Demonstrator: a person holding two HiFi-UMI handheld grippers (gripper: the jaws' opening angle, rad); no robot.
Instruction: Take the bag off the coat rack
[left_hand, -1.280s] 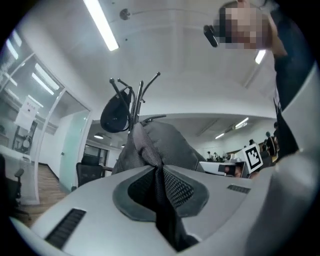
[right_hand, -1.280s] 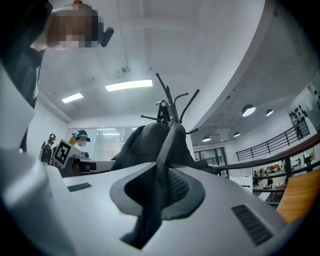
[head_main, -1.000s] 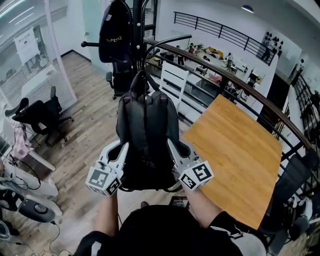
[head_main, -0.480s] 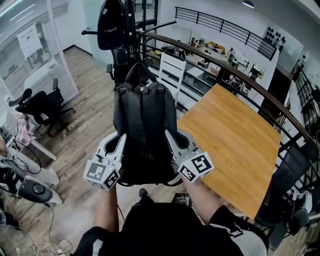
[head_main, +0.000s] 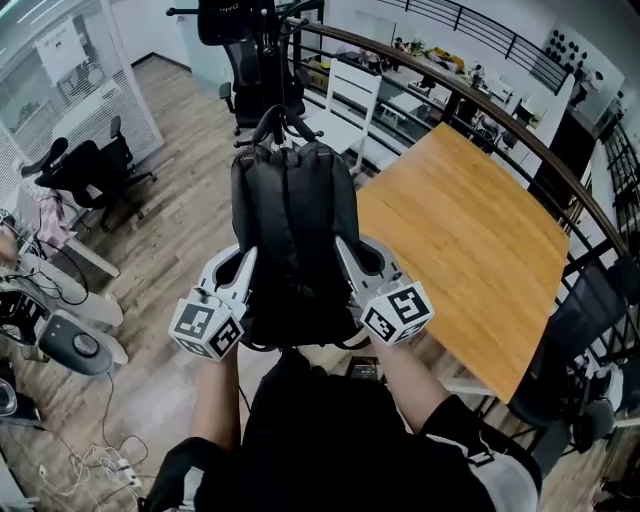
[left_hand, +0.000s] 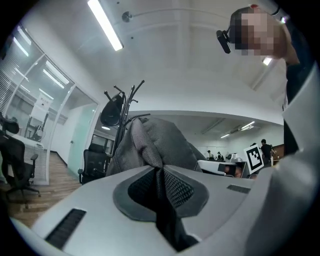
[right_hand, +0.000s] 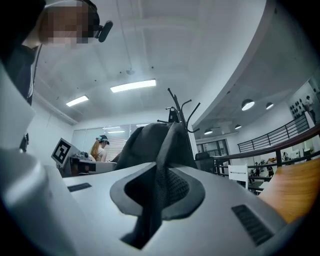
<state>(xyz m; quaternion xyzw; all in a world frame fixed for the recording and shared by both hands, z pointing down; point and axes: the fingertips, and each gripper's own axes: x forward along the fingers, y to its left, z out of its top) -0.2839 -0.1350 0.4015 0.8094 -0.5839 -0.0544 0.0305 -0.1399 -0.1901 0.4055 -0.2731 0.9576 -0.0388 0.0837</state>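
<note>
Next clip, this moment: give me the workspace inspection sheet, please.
Surface: wooden table, bare, at the right.
Job's things: black backpack held in the air, apart from the coat rack behind it.
Clutter: another black bag hangs on the rack.
Grippers: left gripper and right gripper each have their fingers shut on backpack fabric, one at each side.
Cables: loose cables on the floor, lower left.
Surroundings: office chairs, curved railing.
</note>
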